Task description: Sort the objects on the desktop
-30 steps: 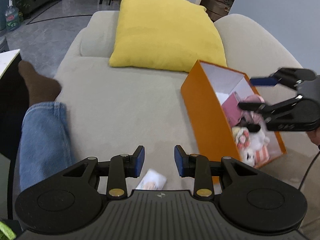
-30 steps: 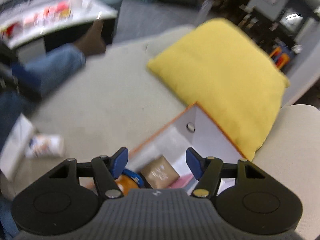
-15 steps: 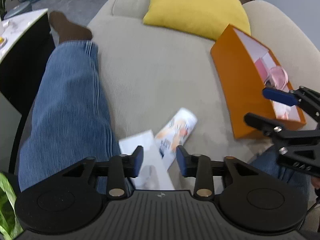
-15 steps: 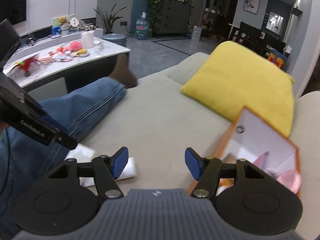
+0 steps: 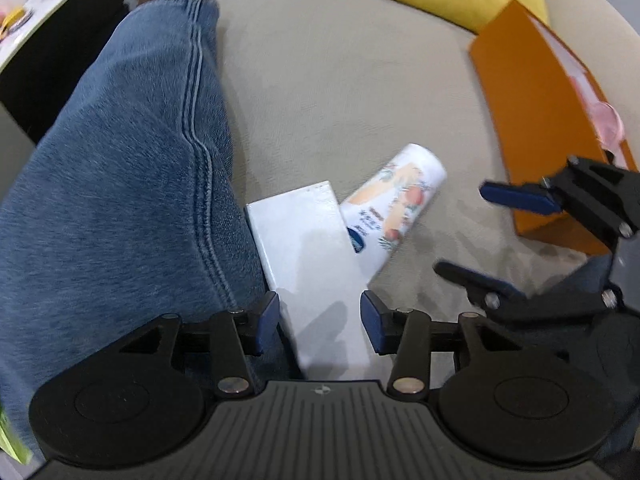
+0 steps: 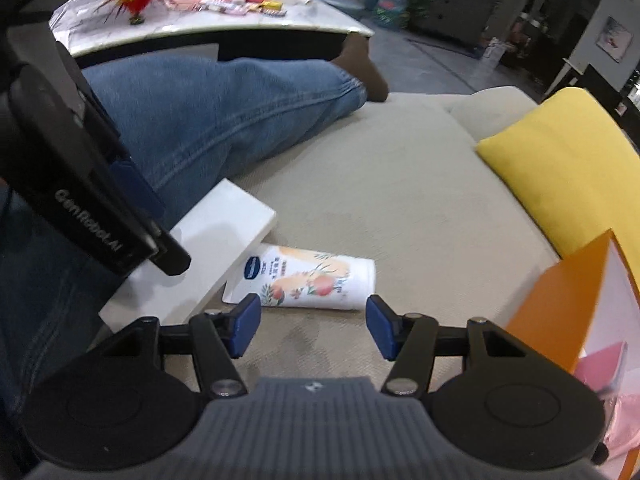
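Lying on the sofa (image 6: pixel 400 200): white box (image 5: pixel 308 264) against the jeans leg (image 5: pixel 120 184), printed tube (image 6: pixel 308 280) tucked partly beneath. Left gripper (image 5: pixel 320 316) and right gripper (image 6: pixel 312 326) both hovering released. Risking a snagged box, or the tube rolling away from the orange bin (image 5: pixel 532 120)

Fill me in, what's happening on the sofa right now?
A person seated on the sofa holds a gripper in each hand. The left gripper is open over a white box; the right gripper is open just short of a lotion tube lying partly under that box. Neither is gripped yet. An orange box with pink items inside stands to the right.
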Motion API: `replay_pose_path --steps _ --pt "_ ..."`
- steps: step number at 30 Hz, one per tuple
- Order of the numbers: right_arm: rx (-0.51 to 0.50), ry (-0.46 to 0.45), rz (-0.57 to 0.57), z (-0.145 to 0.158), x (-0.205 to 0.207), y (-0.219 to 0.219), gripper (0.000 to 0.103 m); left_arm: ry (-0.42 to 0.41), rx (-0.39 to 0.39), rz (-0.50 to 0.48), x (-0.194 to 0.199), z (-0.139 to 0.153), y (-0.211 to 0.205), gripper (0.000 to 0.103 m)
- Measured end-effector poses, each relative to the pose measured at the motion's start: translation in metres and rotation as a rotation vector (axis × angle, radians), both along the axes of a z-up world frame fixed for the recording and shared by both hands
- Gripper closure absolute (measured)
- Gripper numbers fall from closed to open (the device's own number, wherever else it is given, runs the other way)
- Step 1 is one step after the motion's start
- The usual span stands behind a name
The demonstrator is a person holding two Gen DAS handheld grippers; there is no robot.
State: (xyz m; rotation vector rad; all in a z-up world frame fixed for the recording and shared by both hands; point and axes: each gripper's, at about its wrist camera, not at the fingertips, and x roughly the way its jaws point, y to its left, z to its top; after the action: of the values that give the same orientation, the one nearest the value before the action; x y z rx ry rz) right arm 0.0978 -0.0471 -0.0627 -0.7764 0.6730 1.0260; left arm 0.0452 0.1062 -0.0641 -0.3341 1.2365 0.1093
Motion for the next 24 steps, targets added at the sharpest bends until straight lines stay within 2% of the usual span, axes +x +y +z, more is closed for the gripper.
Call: replay_pose_path --steps 5,9,14,16,20,24 --pt "-0.033 0.037 0.000 -0.011 0.007 0.002 0.043 0.027 -0.011 0.064 0.008 -0.011 0.005 0.045" --pt "-0.040 0.067 0.039 -0.016 0.008 0.006 0.043 0.038 -0.016 0.065 0.015 -0.017 0.000 0.038" --pt "-0.063 0.041 0.131 -0.016 0.003 0.011 0.043 0.053 -0.041 0.056 0.019 -0.023 -0.001 0.034" --pt "-0.082 0.030 0.165 -0.019 0.001 0.014 0.044 0.059 -0.045 0.053 0.021 -0.026 -0.003 0.029" --pt "-0.116 -0.001 0.192 -0.023 -0.001 0.016 0.044 0.069 -0.061 0.039 0.023 -0.036 -0.006 0.031" --pt "-0.112 -0.002 0.203 -0.023 -0.001 0.015 0.044 0.038 -0.090 0.041 0.015 -0.030 0.000 0.032"
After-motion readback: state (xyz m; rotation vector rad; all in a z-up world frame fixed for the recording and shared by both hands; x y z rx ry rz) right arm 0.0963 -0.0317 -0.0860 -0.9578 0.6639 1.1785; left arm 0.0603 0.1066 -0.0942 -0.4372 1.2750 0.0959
